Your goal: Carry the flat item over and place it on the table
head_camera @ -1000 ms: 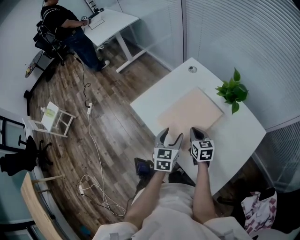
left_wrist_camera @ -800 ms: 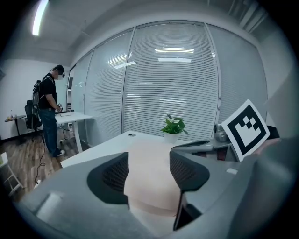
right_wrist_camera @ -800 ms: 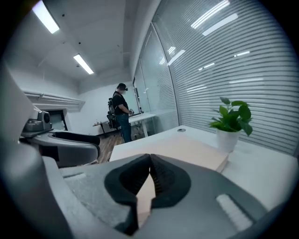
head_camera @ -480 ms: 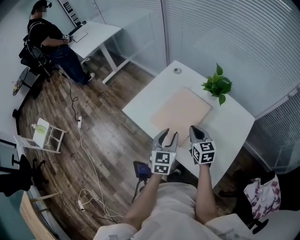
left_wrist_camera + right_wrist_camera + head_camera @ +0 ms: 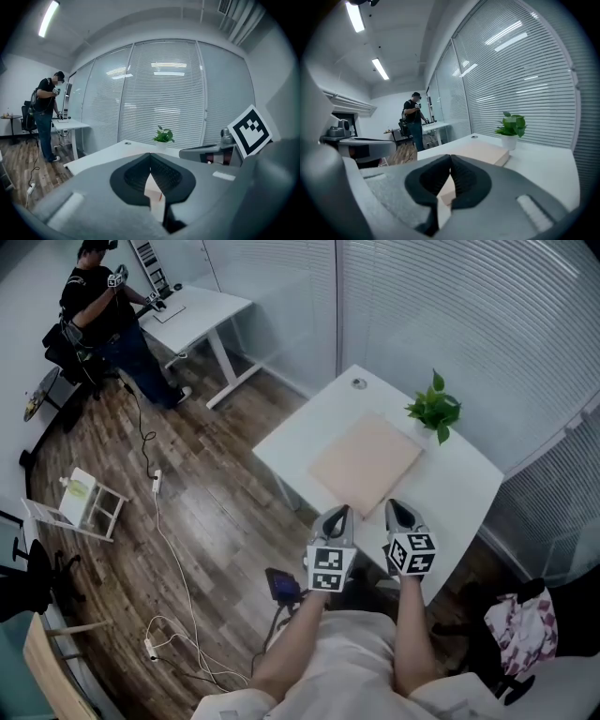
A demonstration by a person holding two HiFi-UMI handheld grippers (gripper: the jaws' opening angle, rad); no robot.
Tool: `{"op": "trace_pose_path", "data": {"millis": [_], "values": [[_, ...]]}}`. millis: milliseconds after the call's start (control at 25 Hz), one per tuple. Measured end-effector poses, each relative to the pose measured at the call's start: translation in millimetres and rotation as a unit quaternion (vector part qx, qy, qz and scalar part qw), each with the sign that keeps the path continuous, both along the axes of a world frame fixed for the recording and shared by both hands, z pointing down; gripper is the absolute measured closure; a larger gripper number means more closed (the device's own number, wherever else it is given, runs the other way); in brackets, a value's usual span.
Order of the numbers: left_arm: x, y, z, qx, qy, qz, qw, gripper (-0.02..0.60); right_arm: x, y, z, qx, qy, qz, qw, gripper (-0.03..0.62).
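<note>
At the white table's (image 5: 457,495) near edge, the left gripper (image 5: 336,514) is seen with its jaws just closed together, nothing between them. The right gripper (image 5: 397,509) beside it is likewise pressed together and empty. The flat beige board (image 5: 366,463) is laid mid-table, apart from both. A potted plant (image 5: 434,410) is set at the table's far edge.

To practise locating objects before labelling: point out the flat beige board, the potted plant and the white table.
flat beige board (image 5: 366,463): head view, middle of its top face.
potted plant (image 5: 435,409): head view, its green leaves.
white table (image 5: 314,432): head view, bare top left of the board.
</note>
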State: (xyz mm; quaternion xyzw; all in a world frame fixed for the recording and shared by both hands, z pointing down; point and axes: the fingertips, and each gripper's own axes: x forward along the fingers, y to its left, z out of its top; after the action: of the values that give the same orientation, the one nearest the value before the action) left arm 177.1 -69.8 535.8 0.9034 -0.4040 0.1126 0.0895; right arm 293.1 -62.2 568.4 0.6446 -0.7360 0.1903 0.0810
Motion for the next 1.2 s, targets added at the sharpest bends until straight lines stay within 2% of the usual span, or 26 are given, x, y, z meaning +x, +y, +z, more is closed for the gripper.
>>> {"op": "trace_pose_path", "data": {"millis": [160,280,560,1200], "values": [[-13,15,7,-0.002,-0.021,0.012,0.9997,0.574,-8,8,4,0.004,-0.011,0.019,1.000,0.592],[-22,24,8,-0.002,-0.032,0.010,0.9994,0.574,-18,13,8,-0.001,-0.025,0.013,1.000,0.592],[-32,33,4,-0.005,-0.022,-0.003,0.9998,0.574,-31,23,0,-0.007,0.006,-0.005,1.000,0.592],[-17,47,8,-0.013,-0.012,-0.007,0.9998,0.573,-16,48,2,-0.011,0.014,0.004,1.000,0.592]]}}
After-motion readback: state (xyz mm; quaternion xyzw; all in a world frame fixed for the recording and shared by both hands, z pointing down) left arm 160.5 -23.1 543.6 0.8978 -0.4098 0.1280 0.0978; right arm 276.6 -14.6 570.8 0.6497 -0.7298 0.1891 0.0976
